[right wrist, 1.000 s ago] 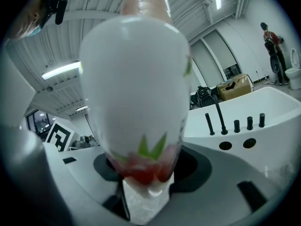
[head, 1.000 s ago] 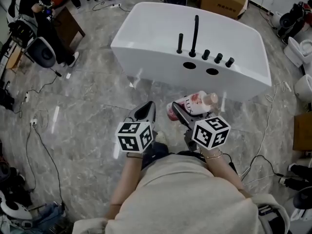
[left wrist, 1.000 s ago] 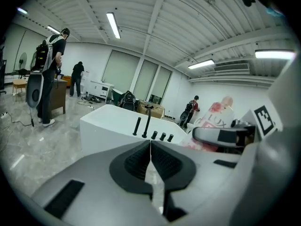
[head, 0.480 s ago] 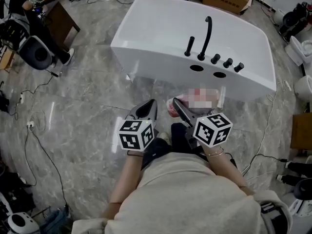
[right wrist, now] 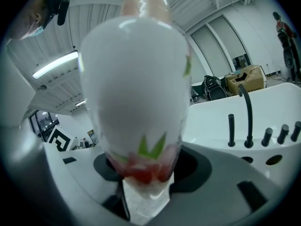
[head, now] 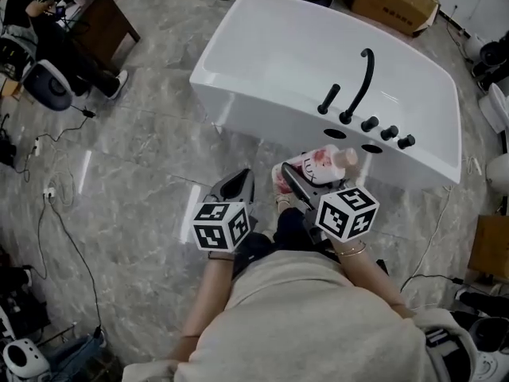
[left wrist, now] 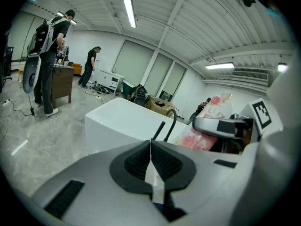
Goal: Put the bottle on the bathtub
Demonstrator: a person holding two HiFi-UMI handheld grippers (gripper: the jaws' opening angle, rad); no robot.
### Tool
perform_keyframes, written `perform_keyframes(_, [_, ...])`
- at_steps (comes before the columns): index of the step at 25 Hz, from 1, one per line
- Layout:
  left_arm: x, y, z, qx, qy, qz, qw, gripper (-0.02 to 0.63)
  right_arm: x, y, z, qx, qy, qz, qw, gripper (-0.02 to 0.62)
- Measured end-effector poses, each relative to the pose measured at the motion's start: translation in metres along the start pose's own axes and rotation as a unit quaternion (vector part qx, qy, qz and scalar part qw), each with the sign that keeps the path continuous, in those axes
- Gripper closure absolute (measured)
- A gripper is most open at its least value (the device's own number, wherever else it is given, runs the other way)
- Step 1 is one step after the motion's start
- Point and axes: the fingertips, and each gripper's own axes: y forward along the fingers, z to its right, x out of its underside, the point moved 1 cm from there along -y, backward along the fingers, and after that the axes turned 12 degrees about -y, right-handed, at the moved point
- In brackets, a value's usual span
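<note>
Carrying step: the right gripper (head: 296,183) pinches the bottle (head: 320,165) just short of the bathtub (head: 262,62) (left gripper (head: 237,184) pressed together, empty), so next it likely needs standing on the rim.

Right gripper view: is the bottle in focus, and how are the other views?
Right gripper view: the white flower-printed plastic bottle is blurred, too close; the black curved tap behind is sharp. Left gripper view: heavy fisheye bending, ceiling strip light glaring. Head view: sharp, evenly lit.
</note>
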Motion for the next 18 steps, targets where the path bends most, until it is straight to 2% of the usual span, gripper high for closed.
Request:
perform_keyframes(6, [-0.078,0.064,-0.001,-0.017,0.014,0.019,0.9996,0.598,-0.062,0.059,0.07,-0.017,-0.003,0.018,1.0,0.362])
perform_keyframes(10, [-0.12,0.105,-0.01,-0.034,0.004,0.033,0.9989,0.598,-0.094,0.096,0.108,-0.029,-0.022,0.024,0.999,0.362])
perform_keyframes(15, [-0.147,0.159,-0.009,-0.042,-0.008,0.024,0.9988,0.598,-0.106,0.123,0.158,-0.03,-0.031,-0.002,0.999,0.362])
perform_keyframes(18, [-0.145,0.178,-0.017,-0.046,-0.023,0.009,0.9987,0.598,-0.1,0.131,0.173,-0.026,-0.017,-0.014,0.999,0.362])
